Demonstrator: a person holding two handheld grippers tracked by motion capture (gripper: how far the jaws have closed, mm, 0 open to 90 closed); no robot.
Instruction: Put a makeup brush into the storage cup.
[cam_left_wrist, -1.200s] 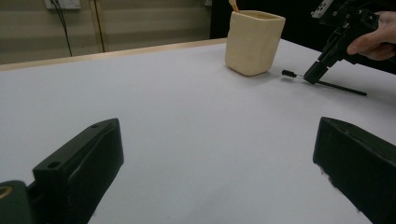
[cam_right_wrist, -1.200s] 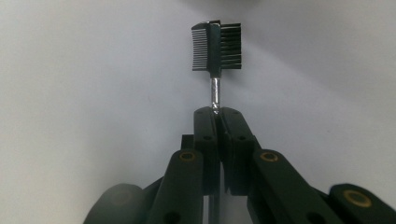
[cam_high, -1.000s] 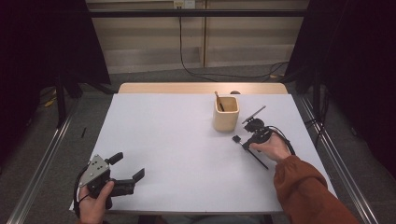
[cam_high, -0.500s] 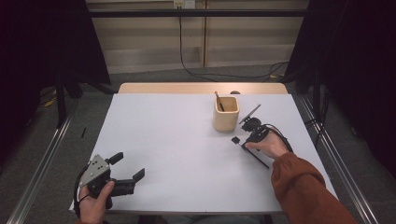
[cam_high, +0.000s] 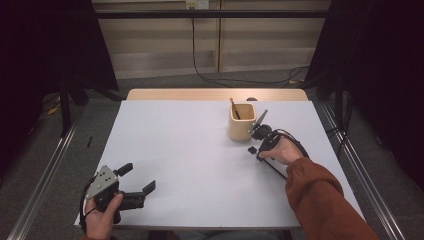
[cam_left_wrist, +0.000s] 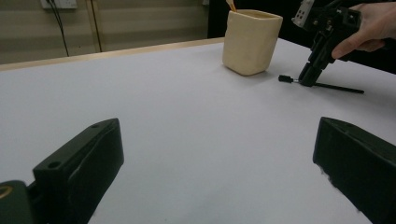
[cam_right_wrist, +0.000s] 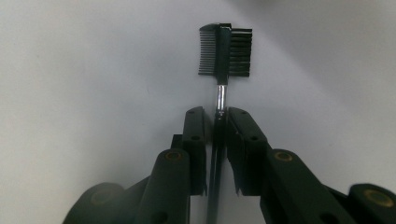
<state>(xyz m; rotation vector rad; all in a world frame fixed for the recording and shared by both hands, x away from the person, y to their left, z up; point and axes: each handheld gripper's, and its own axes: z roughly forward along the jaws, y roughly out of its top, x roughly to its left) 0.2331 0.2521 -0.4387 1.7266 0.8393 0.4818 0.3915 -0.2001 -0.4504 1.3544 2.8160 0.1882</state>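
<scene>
A black brow brush with a comb head (cam_right_wrist: 225, 51) lies flat on the white table (cam_high: 190, 150), to the right of a cream cup (cam_high: 242, 122). My right gripper (cam_right_wrist: 215, 114) points down at it and straddles the thin handle. Its jaws have just been opening, and a slim gap shows beside the handle. From the left gripper view the right gripper (cam_left_wrist: 308, 79) stands tip-down on the brush (cam_left_wrist: 327, 87), past the cup (cam_left_wrist: 251, 42). My left gripper (cam_high: 138, 177) rests at the near left, jaws wide apart with nothing between them.
A wooden-handled tool (cam_high: 234, 107) stands inside the cup. The table's wooden far edge (cam_high: 215, 94) runs behind it. Cables lie on the floor beyond, and metal rails (cam_high: 45, 175) flank the table.
The right hand has shifted slightly toward the cup while the brush head stays in the same spot on the table. The left gripper has not moved.
</scene>
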